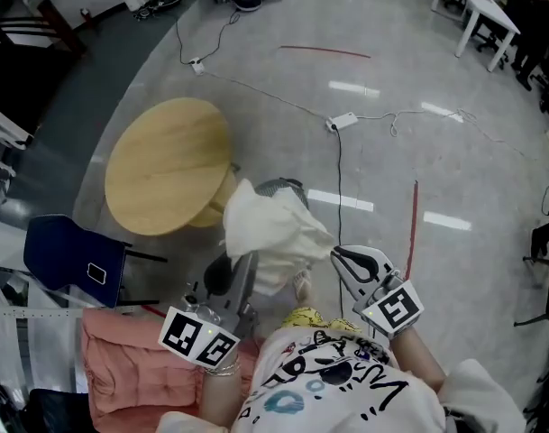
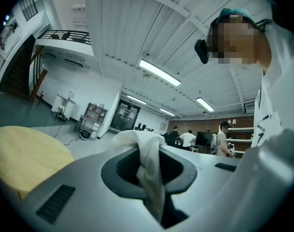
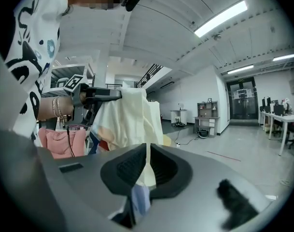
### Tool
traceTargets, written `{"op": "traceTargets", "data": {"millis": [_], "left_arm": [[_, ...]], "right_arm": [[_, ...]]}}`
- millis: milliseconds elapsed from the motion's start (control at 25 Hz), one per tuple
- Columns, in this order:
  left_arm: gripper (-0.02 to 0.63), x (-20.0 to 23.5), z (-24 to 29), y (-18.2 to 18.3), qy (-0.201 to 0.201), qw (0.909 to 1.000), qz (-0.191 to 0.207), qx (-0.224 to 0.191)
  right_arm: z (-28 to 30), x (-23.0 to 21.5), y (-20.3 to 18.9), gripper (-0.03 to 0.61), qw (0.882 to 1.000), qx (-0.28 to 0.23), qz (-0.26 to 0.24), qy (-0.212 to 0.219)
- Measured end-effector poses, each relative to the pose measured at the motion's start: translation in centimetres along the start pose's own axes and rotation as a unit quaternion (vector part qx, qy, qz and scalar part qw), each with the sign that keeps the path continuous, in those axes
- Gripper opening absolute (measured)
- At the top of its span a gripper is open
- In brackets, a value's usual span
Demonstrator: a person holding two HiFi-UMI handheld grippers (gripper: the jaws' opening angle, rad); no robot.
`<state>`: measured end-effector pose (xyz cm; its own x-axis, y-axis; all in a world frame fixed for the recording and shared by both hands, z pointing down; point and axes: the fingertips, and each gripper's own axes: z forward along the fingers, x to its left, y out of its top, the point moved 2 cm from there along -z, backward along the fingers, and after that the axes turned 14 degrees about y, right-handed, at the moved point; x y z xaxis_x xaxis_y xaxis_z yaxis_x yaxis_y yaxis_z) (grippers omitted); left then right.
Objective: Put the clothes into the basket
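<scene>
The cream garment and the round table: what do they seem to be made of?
The garment looks like thin matte cream cloth: it hangs in soft folds. The round table looks like pale wood or wood-look laminate, smooth: faint grain streaks cross its top.

White shirt (image 1: 339, 393), black-and-blue doodle print

- Glossy grey floor (image 1: 391, 61), 2 red tape lines (image 1: 412, 216), trailing cables (image 1: 256, 88).
- Round pale wooden table (image 1: 166, 165), with a dark blue chair (image 1: 71, 260) beside it.
- White ribbed ceiling (image 2: 118, 23) with long strip lights (image 2: 159, 72); possibly a dark staircase (image 2: 21, 66).
</scene>
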<state>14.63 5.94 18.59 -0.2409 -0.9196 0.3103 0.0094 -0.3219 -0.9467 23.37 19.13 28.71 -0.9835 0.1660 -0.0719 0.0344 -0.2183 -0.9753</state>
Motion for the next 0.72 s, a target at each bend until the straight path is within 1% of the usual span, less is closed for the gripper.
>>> {"op": "traceTargets", "data": {"millis": [160, 280, 480, 720], "left_arm": [[0.063, 1.9, 3.6, 2.6, -0.021, 0.9996, 0.015, -0.008], [0.063, 4.0, 6.2, 3.2, -0.027, 0.9994, 0.021, -0.010], [0.063, 6.8, 10.5, 1.6, -0.019, 0.9996, 0.013, 0.014], [0.063, 10.9, 12.6, -0.8, 0.000, 0.9993, 0.000, 0.036]], "right_arm": [[3.5, -3.4, 1.9, 0.031, 1.000, -0.013, 0.000, -0.008], [5.9, -5.7, 2.1, 0.031, 1.000, -0.009, 0.001, -0.013], [8.3, -9.1, 2.4, 0.031, 1.000, 0.000, 0.004, -0.021], [11.0, -11.4, 2.6, 0.031, 0.999, 0.011, 0.002, -0.031]]}}
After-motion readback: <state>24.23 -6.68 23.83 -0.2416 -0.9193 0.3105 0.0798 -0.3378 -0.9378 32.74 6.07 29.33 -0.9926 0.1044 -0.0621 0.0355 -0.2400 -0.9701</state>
